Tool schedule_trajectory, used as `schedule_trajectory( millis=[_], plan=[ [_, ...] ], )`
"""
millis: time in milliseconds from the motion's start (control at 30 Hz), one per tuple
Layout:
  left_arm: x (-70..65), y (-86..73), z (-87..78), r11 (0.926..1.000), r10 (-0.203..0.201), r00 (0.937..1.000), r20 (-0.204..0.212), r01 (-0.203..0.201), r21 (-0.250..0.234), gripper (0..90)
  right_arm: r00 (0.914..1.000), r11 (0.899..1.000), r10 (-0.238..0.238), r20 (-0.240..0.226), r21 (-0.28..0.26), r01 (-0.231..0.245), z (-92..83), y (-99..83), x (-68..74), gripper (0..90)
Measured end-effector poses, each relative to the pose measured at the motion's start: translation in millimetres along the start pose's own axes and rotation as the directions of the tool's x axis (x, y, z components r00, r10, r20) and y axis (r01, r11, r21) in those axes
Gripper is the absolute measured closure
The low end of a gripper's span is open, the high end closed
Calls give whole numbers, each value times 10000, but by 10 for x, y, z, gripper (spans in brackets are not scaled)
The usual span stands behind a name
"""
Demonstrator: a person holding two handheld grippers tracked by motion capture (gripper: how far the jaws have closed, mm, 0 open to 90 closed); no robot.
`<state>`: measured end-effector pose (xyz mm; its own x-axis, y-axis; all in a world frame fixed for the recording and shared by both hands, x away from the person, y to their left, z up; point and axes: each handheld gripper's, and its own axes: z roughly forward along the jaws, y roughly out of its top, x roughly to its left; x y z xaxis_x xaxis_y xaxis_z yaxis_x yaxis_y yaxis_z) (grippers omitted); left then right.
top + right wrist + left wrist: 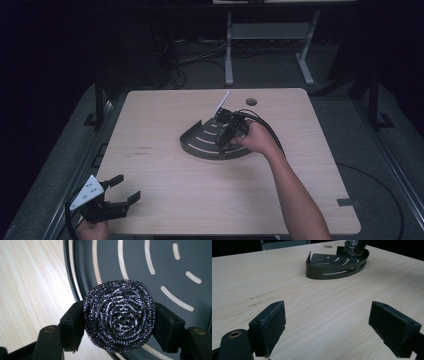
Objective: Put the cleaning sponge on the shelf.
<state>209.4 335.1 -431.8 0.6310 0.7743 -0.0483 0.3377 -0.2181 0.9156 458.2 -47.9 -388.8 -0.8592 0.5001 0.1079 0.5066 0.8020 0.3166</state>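
Steel scouring pad (119, 315), a round coil of bright wire, sits pinched between the two black jaws of my right gripper (119, 322), which press on it from either side. Beneath it lies the dark slotted corner tray (160, 262), with pale wood showing through the curved slots (the pad hangs over the tray's rim, and I cannot tell whether it touches the floor). From above, my right hand (257, 137) holds that gripper at the tray's right side, mid-table. My left gripper (114, 197) rests near the wooden table's (170, 185) front-left corner, jaws spread wide around nothing, well apart from the tray.
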Motion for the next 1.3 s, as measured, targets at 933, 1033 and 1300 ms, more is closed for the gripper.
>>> schedule_trajectory(
  millis=[933,1033,1300],
  plan=[
    [9,-2,-10,10000,-32,10000,-42,32,-7,133,9943,9945,1046,212,95,-1048,280,47,-195,321],
    [9,-2,-11,10000,-42,10000,-33,42,-18,133,9916,9917,1271,246,178,-1276,315,44,-220,321],
    [12,-4,-13,10000,-61,10000,-37,60,-47,133,9885,9882,1510,106,255,-1512,398,2,-254,320]
  ],
)
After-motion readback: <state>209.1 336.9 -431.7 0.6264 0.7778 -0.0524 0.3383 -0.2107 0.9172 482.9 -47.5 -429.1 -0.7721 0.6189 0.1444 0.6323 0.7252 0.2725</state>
